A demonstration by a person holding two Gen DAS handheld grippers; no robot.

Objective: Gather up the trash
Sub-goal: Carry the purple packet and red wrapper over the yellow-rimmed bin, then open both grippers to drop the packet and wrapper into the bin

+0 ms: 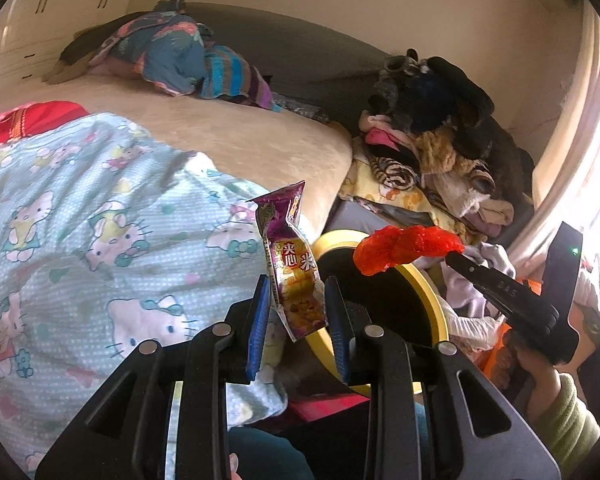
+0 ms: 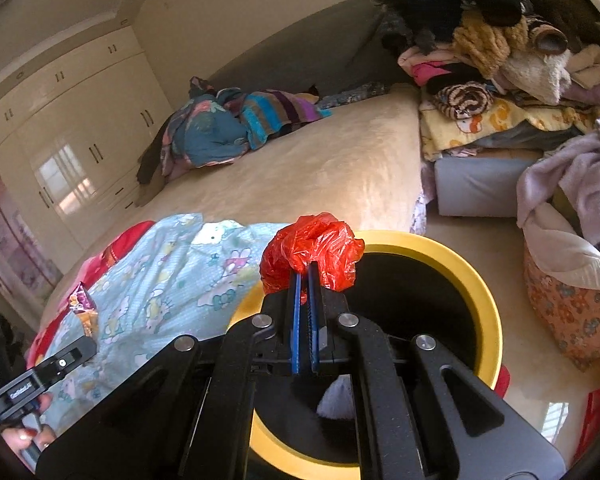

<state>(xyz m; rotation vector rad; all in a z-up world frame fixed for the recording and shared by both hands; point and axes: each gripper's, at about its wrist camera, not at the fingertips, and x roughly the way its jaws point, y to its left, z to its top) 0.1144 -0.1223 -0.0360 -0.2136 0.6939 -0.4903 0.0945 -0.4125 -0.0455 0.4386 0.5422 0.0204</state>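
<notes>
The right gripper (image 2: 305,276) clenches a red bag (image 2: 312,254) above the bin (image 2: 488,300), seemingly ready to drop it. The left gripper (image 1: 296,304), jaws apart around a wrapper (image 1: 290,256), waits beside the bin; whether it pinches is unclear.

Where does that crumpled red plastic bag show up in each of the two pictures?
Left wrist view: the red plastic bag sits right of centre, pinched at the tip of the right tongs, above the yellow bin.
Right wrist view: it is at the centre, clamped between the blue pads, at the bin's far rim.
Shared landmark: the yellow bin.
</notes>
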